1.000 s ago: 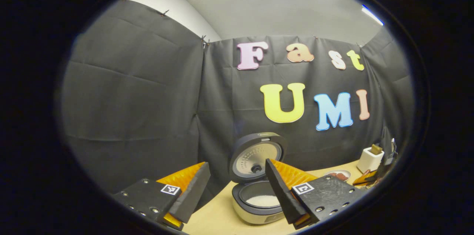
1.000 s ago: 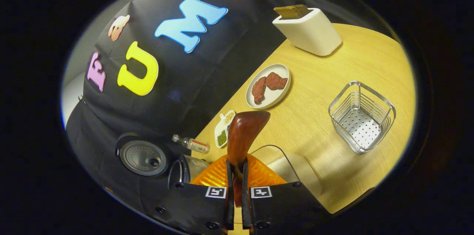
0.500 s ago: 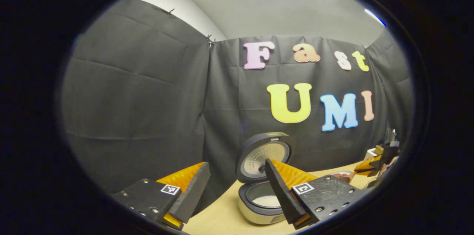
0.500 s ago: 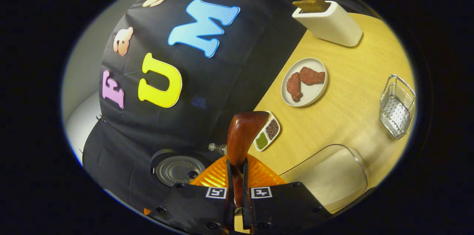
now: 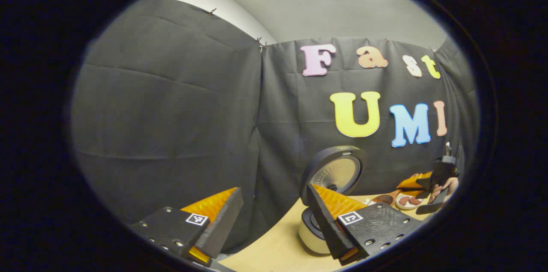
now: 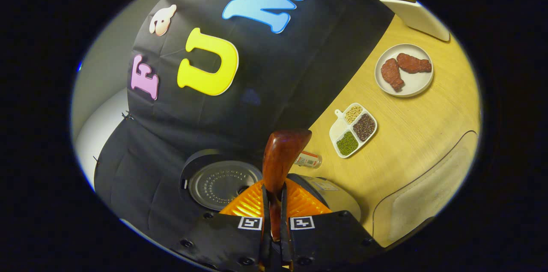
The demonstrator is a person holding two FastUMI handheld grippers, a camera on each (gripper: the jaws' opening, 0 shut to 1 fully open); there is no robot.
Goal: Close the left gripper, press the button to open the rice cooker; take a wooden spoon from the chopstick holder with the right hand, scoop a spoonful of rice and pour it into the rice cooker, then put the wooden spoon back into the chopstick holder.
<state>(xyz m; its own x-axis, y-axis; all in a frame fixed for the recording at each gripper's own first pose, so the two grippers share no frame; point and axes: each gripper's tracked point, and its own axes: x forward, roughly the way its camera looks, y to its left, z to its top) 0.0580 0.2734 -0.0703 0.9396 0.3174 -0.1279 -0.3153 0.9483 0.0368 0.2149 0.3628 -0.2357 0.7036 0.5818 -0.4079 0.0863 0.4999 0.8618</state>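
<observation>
Right now my right gripper [image 6: 274, 216] is clamped on the wooden spoon [image 6: 280, 165], both fingers [image 6: 264, 220] pressing the handle between them, and the spoon's bowl stands up past my fingertips, tilted a little to the right. I cannot tell whether any rice sits in the bowl. Just beyond the spoon, in the right gripper view, lies the rice cooker [image 6: 329, 192] with its lid [image 6: 220, 182] swung open to the left; the cooker's body is mostly behind my fingers. A small bottle [image 6: 309, 159] lies on its side just beyond the cooker. Farther right on the wooden table [image 6: 411, 126] comes a divided dish of grains [image 6: 353, 129], then a round plate with red pieces [image 6: 404, 70], and at the far edge a white holder [image 6: 415, 13]. A clear container of rice [image 6: 421, 197] sits near me at the lower right.

My left gripper [image 5: 274, 216] hangs spread apart, holding nothing, low over the near left side of the table. In the left gripper view the rice cooker [image 5: 314, 231] stands just behind my right-hand finger [image 5: 327, 220], its lid [image 5: 336, 171] upright against the black cloth wall [image 5: 171, 105]. Farther right I see my other gripper [image 5: 421, 182] in a hand [image 5: 445, 188], with the spoon's bowl [image 5: 384, 199] reaching left toward the cooker and the plate [image 5: 406, 201] beside it.
</observation>
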